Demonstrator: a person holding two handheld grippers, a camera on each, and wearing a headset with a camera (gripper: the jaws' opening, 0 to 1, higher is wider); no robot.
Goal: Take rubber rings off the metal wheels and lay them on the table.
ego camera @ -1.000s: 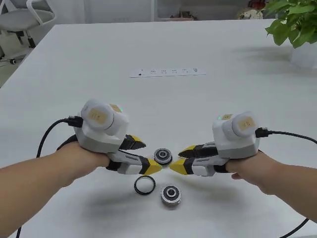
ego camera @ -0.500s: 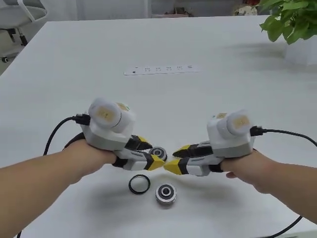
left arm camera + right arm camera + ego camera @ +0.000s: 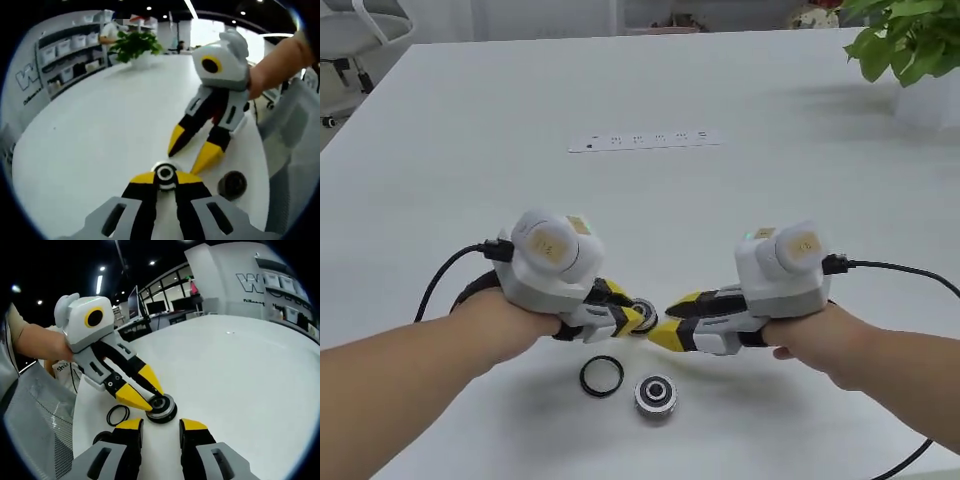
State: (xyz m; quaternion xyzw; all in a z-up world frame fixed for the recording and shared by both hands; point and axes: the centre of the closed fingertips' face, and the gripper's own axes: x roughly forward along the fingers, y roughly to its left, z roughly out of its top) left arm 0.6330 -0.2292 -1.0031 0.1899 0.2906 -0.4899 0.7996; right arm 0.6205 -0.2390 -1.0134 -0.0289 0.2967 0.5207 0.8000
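My left tongs [image 3: 165,178] are clenched on a metal wheel [image 3: 165,171] with a dark band round its rim. I can't tell whether it is resting on the white worktop [image 3: 650,220] or lifted clear. My right tongs [image 3: 161,425] are released, jaws apart, with the tips just beside that wheel and not touching it. A loose black ring [image 3: 601,376] lies flat near the wheel, on my side of it. A second wheel [image 3: 655,394] sits just beside the ring.
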